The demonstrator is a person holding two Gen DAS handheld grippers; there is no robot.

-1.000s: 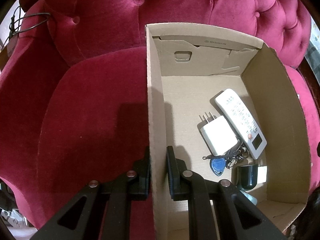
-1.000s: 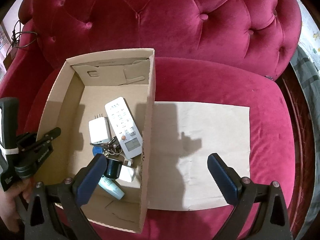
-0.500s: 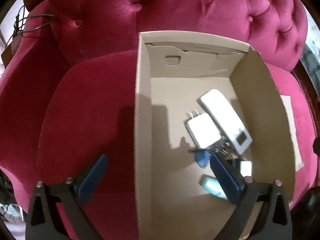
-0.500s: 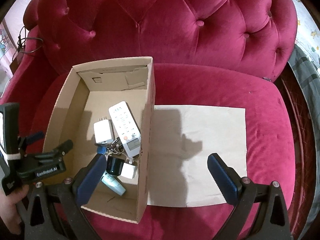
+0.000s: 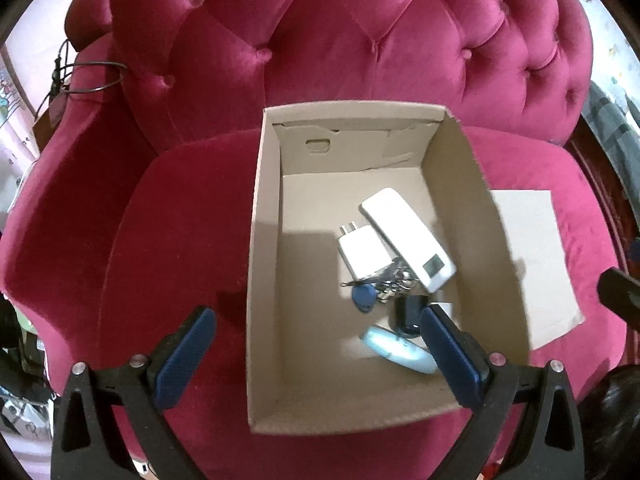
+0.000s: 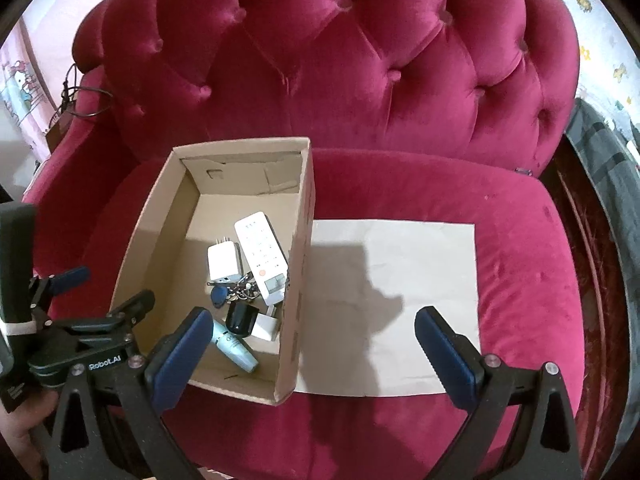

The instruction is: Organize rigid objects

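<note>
Both your tools gape empty, the left tool [image 5: 318, 354] astride the cardboard box's [image 5: 264, 280] left wall, nearer the remote [image 5: 404, 234], whose long axis runs near-right to far-left, than the right tool [image 6: 314, 352].

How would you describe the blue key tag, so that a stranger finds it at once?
On the red sofa stands an open cardboard box. Inside, just below the white charger and left of the white remote, lies the blue key tag, on a bunch of keys. Nothing else in the box is deep blue.

bottle [image 5: 396, 350] partly behind left finger [image 5: 450, 354]
</note>
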